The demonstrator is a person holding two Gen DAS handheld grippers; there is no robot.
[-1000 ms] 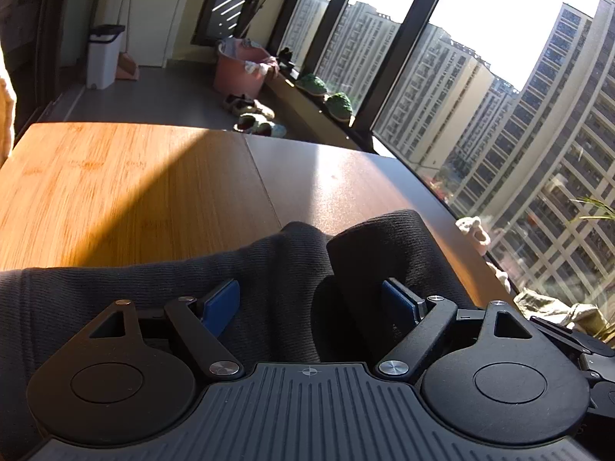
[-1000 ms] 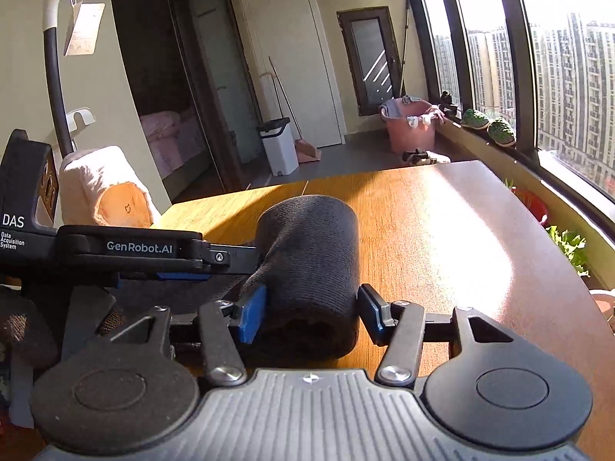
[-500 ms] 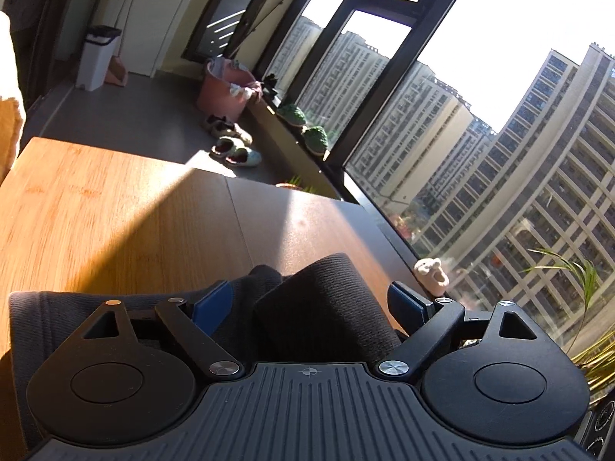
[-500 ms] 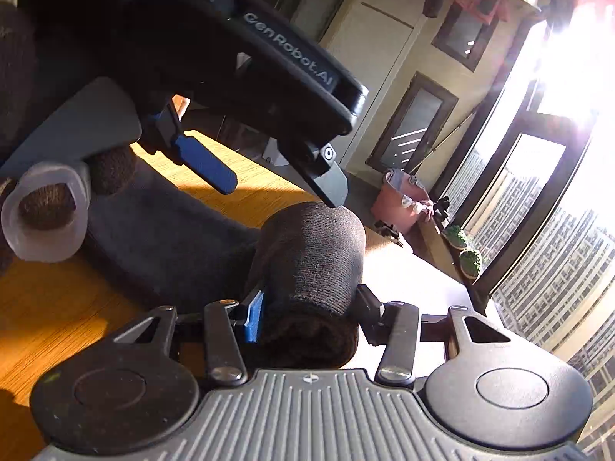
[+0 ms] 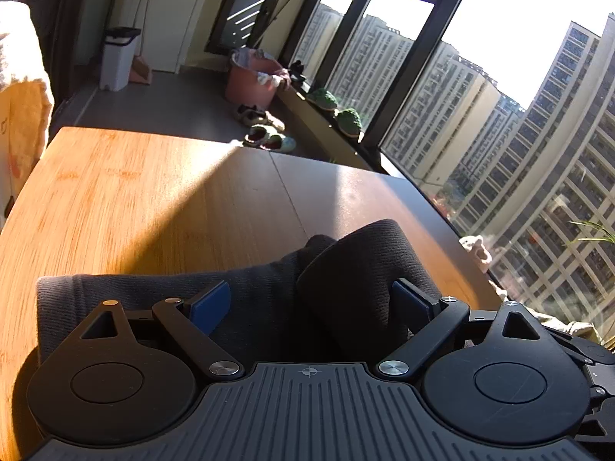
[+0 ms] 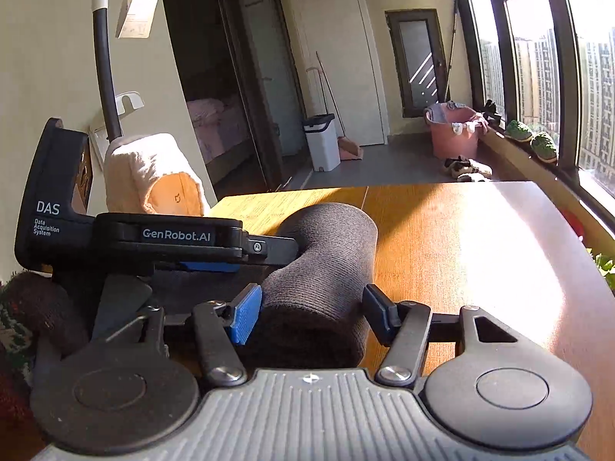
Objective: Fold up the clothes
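Wider than a second ago, our left gripper [image 5: 311, 303] jaws keep opening around the dark garment [image 5: 269, 292] on the counter [image 5: 153, 199], while our right gripper [image 6: 311, 313] jaws open beside its rolled end [image 6: 326, 253].

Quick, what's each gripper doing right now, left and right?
Left gripper: jaws opening, dark garment between them, not clamped.
Right gripper: jaws opening around the garment's rolled end, pads look clear of it.

In the right wrist view the left gripper [image 6: 215, 265] reads "GenRobot.AI" along its arm and "DAS", with smaller print that looks like "Data Acquisition System", on its black housing; the hanging tag's [image 6: 137, 11] print is illegible.
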